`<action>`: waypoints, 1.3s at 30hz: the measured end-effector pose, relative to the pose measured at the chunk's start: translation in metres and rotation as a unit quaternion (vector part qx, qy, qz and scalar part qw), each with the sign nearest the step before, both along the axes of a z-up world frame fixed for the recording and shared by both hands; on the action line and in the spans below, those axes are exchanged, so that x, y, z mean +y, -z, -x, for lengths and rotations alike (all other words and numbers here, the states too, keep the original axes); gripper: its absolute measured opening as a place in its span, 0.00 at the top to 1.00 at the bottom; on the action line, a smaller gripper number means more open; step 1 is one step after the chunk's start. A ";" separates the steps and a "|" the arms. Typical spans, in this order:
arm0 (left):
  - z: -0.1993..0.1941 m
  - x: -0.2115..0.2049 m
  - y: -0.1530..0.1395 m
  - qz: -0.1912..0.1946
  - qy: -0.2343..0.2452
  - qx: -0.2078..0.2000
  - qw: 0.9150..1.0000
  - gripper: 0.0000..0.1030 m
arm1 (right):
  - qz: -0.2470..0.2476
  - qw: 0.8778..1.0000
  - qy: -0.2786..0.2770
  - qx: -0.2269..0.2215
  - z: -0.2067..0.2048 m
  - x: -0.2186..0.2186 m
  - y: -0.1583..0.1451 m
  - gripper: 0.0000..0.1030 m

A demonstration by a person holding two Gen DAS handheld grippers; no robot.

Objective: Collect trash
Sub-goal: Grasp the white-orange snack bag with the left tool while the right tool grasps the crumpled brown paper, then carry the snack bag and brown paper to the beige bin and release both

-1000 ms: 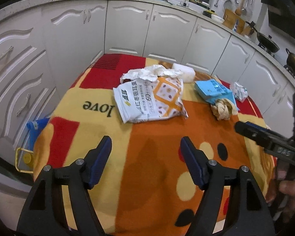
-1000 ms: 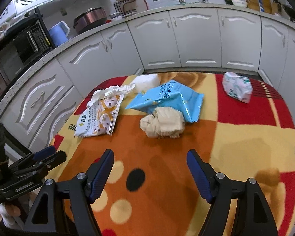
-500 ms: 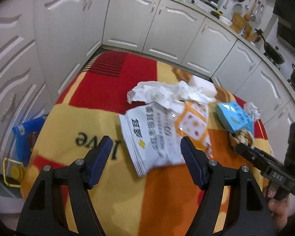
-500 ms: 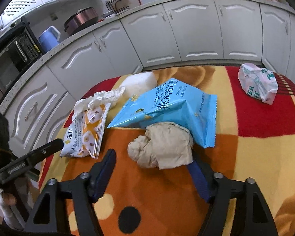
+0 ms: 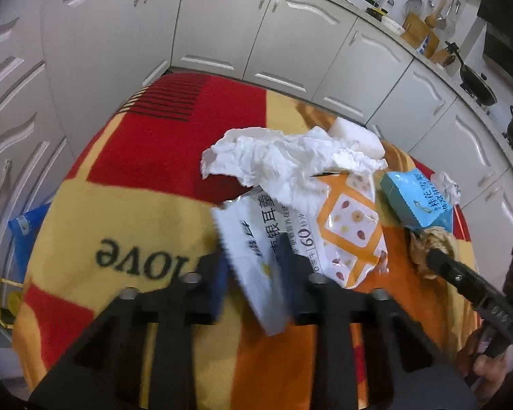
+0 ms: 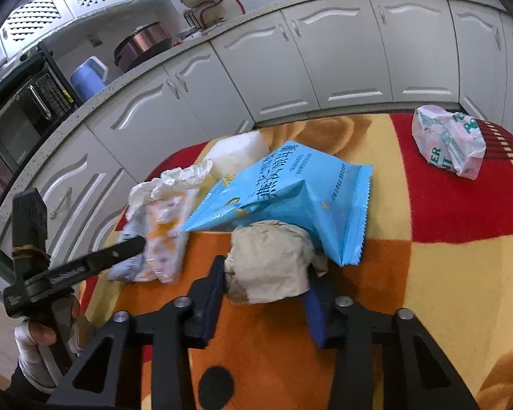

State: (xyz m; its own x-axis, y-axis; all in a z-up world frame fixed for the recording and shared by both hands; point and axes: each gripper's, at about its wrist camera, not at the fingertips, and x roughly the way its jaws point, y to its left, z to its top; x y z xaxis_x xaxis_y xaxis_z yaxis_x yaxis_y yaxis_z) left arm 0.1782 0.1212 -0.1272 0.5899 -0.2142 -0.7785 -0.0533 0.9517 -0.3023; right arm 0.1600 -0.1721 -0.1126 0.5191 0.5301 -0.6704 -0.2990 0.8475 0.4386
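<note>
The left gripper (image 5: 253, 266) reaches forward low over the patterned blanket (image 5: 126, 205), its two blue-padded fingers (image 5: 219, 273) closed onto the near corner of the white and orange snack packet (image 5: 307, 232), which lifts at that end between them. The packet lies near the middle of the blanket with a crumpled white tissue (image 5: 284, 157) draped over its far end and a white foam block (image 5: 355, 136) just behind the tissue. To the right of the packet sits the blue snack bag (image 5: 417, 198). The right gripper (image 6: 266, 287) also points forward along the blanket, level and low, its fingers (image 6: 212, 290) pressed against both sides of the crumpled brown paper ball (image 6: 273, 263), which fills the gap between them. The paper ball touches the lower edge of the blue bag, whose corner overlaps it. A small white plastic wrapper with green print (image 6: 448, 140) lies well apart on the red patch toward the far right. From each wrist camera the other gripper appears at the side edge, held by a partly visible hand (image 6: 41, 335). White kitchen cabinets (image 6: 342, 51) curve around behind the blanket.
</note>
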 end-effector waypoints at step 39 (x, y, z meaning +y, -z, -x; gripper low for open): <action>0.100 -0.101 -0.107 0.025 0.112 -0.115 0.987 0.93 | -0.014 0.996 0.022 -0.081 0.111 -0.086 -0.080 0.68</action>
State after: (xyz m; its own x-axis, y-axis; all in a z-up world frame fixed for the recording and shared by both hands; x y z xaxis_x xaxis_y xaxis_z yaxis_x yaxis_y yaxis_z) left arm 0.0781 0.0206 -0.0201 0.6829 -0.3940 -0.6151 0.2329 0.9155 -0.3280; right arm 0.0486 -0.2579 -0.0326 0.6427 0.5218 -0.5610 -0.3310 0.8495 0.4109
